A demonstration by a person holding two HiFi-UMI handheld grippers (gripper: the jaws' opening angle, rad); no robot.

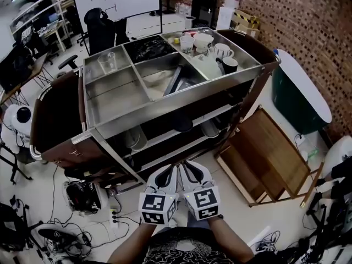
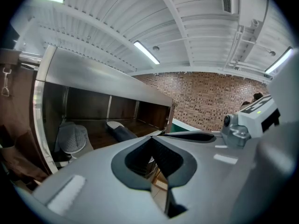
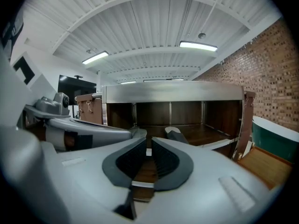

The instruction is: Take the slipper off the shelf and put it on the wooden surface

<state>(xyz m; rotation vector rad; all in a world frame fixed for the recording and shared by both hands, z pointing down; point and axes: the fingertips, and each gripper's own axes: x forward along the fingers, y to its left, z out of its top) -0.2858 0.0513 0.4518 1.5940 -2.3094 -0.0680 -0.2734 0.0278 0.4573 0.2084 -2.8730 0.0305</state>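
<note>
A dark slipper (image 1: 184,124) lies on the cart's middle shelf (image 1: 165,139), with a grey slipper (image 1: 210,128) to its right and a grey mesh one (image 1: 135,139) to its left. In the left gripper view the dark slipper (image 2: 119,131) and the mesh one (image 2: 72,137) lie inside the shelf. The right gripper view has the dark slipper (image 3: 174,135) straight ahead. The wooden surface (image 1: 269,150) lies on the floor right of the cart. My left gripper (image 1: 170,170) and right gripper (image 1: 190,169) hover side by side before the shelf, both shut and empty.
The steel cart top (image 1: 126,100) carries several cups (image 1: 212,44) and a glass (image 1: 107,62). A green tub (image 1: 297,95) stands at the right by the brick wall. Cables and a power strip (image 1: 113,216) lie on the floor at the lower left.
</note>
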